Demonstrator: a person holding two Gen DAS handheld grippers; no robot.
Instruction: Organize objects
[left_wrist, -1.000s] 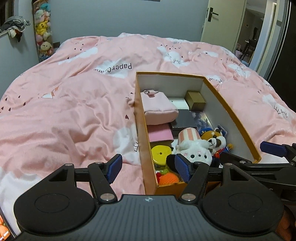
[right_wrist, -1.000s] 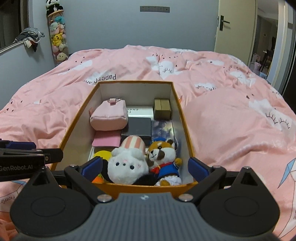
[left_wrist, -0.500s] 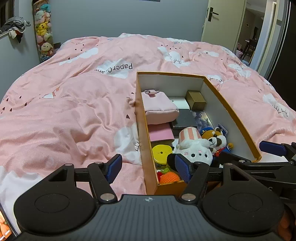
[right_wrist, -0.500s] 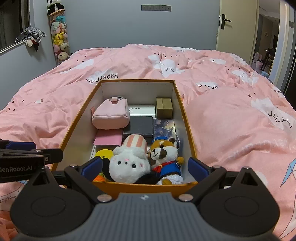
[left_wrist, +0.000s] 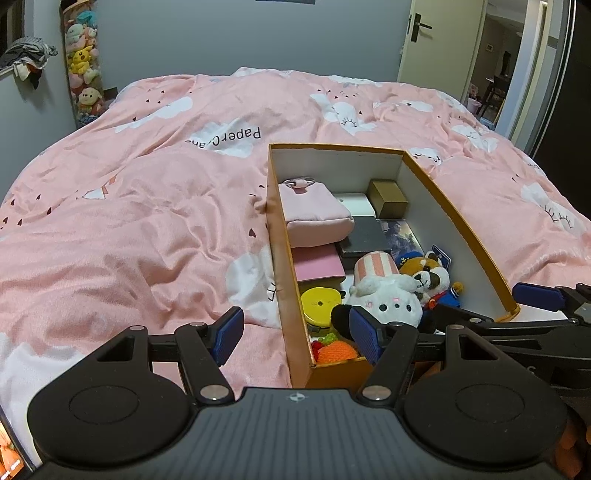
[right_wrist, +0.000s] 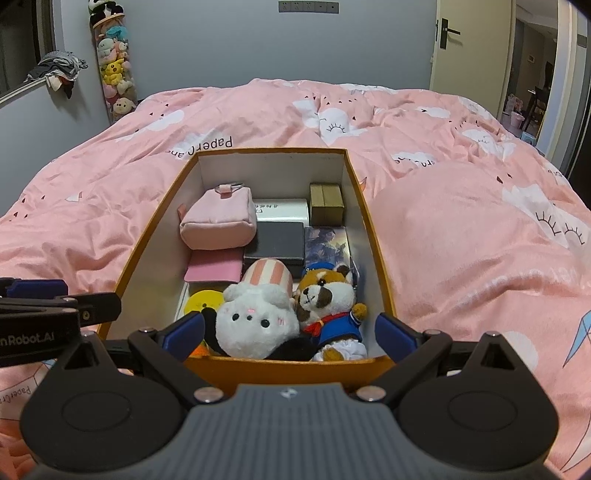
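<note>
Orange cardboard box (right_wrist: 376, 236), white inside, sits on pink cloud-print duvet (left_wrist: 147, 229), open top, long axis running near to far. Right gripper (right_wrist: 290, 334) spread wide, holding nothing, fingers straddling the box's near end: left pad at the near-left corner, right pad just outside the near-right corner; contact with the wall unclear. Left gripper (left_wrist: 295, 332) also wide open and empty, at the box's near-left corner: left pad over the duvet outside the box, right pad over the near end just in front of the white plush. Contents, near end: white bunny plush (right_wrist: 255, 325) with pink-striped hat, touching a raccoon plush (right_wrist: 328, 302) in blue sailor outfit to its right. Yellow round tin (left_wrist: 320, 302) sits left of the bunny, orange knitted item (left_wrist: 336, 350) in the near-left corner. Middle: pink flat wallet (right_wrist: 214, 267), black box (right_wrist: 277, 240), illustrated card pack (right_wrist: 327, 242) on the right. Far end: pink pouch (right_wrist: 219, 221) on the left, white box (right_wrist: 284, 210) centre, brown small carton (right_wrist: 327, 205) far right. Plush toy column (right_wrist: 112, 74) stands by the far-left wall, door (right_wrist: 465, 40) far right.
</note>
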